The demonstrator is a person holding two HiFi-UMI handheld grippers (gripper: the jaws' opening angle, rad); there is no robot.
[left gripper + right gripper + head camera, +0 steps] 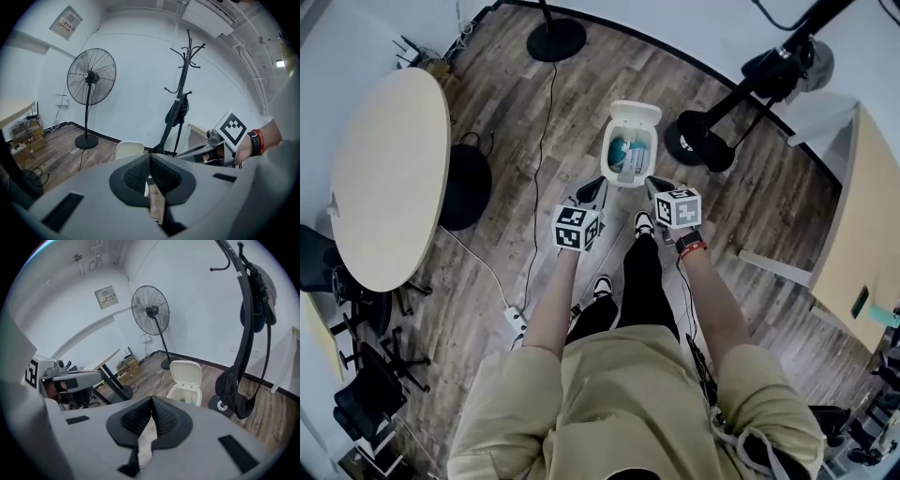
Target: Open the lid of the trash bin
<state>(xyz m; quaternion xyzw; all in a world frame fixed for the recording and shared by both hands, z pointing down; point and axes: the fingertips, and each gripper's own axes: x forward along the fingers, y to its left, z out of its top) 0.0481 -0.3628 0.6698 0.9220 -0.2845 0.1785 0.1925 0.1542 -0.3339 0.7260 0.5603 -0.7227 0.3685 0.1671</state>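
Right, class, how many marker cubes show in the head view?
2: left cube on the left gripper, right cube on the right gripper, both near the trash bin.

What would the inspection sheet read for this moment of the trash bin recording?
Surface: brown wood-plank floor; the bin stands on it.
Job's things: white plastic trash bin, its white lid already raised; teal and pale contents inside, unidentifiable.
Clutter: dark round object on the floor beside the table, unidentifiable.
Grippers: left tool and right tool both shut, empty, apart from the bin.
Cables: thin black cord runs across the floor toward a white power strip.
Surroundings: round beige table, black pedestal fan, black coat stand.
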